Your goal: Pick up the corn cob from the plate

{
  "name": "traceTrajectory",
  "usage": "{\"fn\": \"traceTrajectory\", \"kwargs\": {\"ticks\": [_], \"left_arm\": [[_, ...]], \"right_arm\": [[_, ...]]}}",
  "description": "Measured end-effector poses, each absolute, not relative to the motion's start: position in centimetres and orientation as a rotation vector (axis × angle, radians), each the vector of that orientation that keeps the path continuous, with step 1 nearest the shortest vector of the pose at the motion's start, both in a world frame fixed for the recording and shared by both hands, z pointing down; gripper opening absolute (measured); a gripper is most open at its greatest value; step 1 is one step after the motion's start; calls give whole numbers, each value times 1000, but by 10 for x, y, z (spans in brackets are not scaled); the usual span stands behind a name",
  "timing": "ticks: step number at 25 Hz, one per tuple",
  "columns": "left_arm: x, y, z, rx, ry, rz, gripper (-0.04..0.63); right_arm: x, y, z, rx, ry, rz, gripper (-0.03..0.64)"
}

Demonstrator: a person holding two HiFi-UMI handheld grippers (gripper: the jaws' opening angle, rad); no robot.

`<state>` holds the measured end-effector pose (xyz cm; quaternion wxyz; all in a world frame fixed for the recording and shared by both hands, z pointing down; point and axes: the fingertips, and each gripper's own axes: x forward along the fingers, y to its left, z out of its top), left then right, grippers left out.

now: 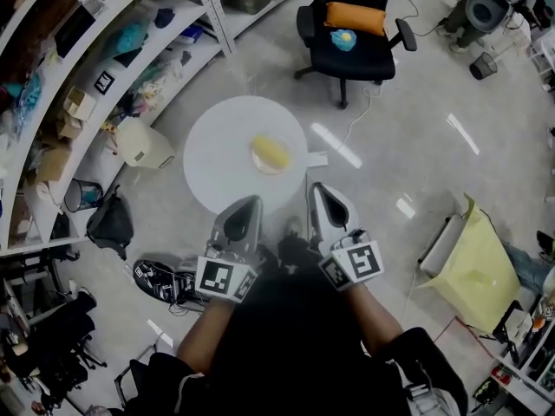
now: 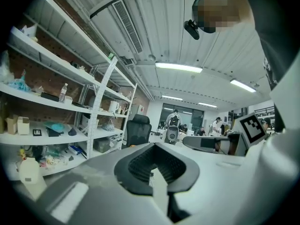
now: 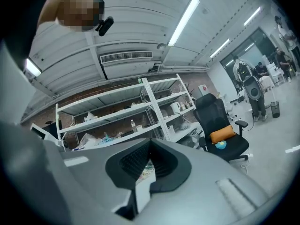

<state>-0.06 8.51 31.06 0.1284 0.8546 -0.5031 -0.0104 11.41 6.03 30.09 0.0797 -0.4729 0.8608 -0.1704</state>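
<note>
If driving the left gripper [image 1: 250, 202] and right gripper [image 1: 319, 189] in as now, both clenched shut and empty, risks shoving the corn cob [image 1: 270, 152] off its plate [image 1: 258, 165], just ahead between both tips on the round table [image 1: 217, 146]. Nothing blocking ahead. Office chair [image 1: 351, 24] far beyond; shelves [image 1: 95, 85] off left gripper's outer side.

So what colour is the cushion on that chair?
The cushion is orange; the head view shows it best.
</note>
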Motion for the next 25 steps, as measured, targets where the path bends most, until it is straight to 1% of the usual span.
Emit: {"fn": "traceTrajectory", "kwargs": {"ticks": [6, 12, 25], "left_arm": [[-6, 67, 318, 2487, -1462, 20, 2], [-11, 44, 345, 2527, -1381, 108, 2], [-11, -7, 415, 2542, -1164, 414, 2]], "right_arm": [[108, 44, 305, -1417, 2593, -536, 9], [95, 24, 314, -1438, 2601, -523, 9], [95, -18, 347, -1533, 2559, -629, 9]]}}
